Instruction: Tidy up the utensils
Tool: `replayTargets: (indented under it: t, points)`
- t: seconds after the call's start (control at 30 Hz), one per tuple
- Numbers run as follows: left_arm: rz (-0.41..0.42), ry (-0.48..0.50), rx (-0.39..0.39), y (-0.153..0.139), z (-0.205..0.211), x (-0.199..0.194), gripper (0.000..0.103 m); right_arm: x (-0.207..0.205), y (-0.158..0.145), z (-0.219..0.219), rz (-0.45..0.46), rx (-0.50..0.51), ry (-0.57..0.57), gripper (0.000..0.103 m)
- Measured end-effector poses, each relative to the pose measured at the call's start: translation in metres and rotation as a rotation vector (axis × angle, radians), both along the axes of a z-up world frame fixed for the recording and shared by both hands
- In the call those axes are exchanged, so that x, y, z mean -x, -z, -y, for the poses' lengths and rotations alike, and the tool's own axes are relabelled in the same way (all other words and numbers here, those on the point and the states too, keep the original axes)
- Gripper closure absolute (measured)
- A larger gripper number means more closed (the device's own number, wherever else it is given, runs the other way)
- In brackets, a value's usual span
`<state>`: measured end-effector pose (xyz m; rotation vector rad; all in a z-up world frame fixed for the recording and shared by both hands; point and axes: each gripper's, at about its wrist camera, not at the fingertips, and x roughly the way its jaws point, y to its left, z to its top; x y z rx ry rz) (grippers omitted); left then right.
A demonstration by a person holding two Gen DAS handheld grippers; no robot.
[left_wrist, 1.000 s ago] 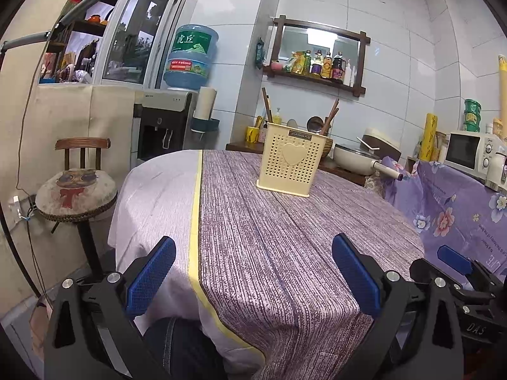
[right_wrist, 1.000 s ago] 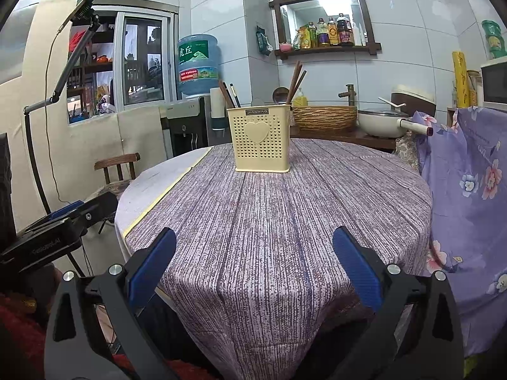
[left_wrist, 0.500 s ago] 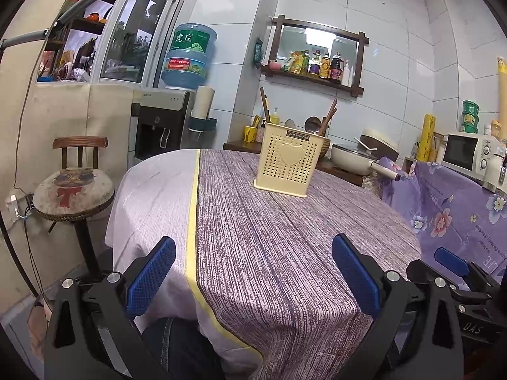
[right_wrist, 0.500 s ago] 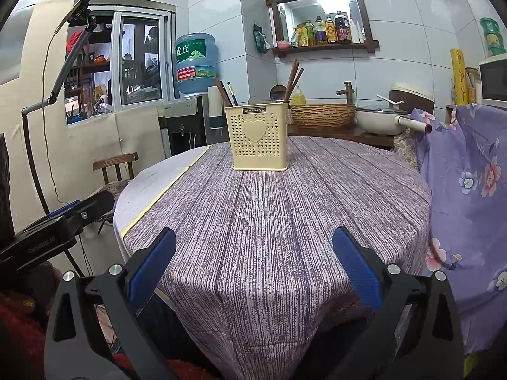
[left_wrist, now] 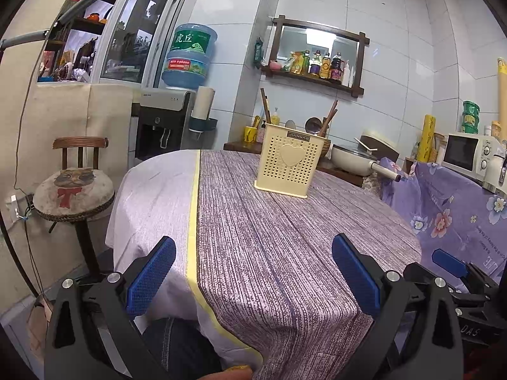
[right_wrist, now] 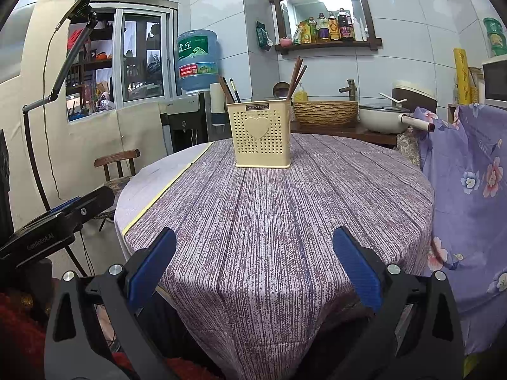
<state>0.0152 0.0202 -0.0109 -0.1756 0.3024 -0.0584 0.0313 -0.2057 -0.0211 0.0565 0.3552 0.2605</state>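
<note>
Purple tablecloth [right_wrist: 269,221], cream perforated utensil holder [right_wrist: 262,135]

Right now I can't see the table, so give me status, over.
Left gripper open, empty. Right gripper open, empty. Utensil holder upright on tablecloth, chopsticks inside. Nothing between.

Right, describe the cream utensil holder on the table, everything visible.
The utensil holder is a cream, plastic-looking rectangular box with an open top. Its front wall is perforated with rows of small holes around a solid raised heart, and a dark label reading JIANHAO sits near the rim. It stands upright on the purple striped tablecloth, toward the far side of the round table. Brown chopsticks and other dark handles stick out of its top. Neither claw touches it.
</note>
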Motion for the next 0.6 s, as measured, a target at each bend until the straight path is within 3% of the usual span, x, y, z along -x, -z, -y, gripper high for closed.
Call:
replayTargets:
  t: [0.6]
  points:
    - [-0.014,-0.012,-0.007,0.0006,0.0024,-0.0019,0.005,-0.0015,0.0020,0.0003,-0.011,0.001,-0.007,0.005]
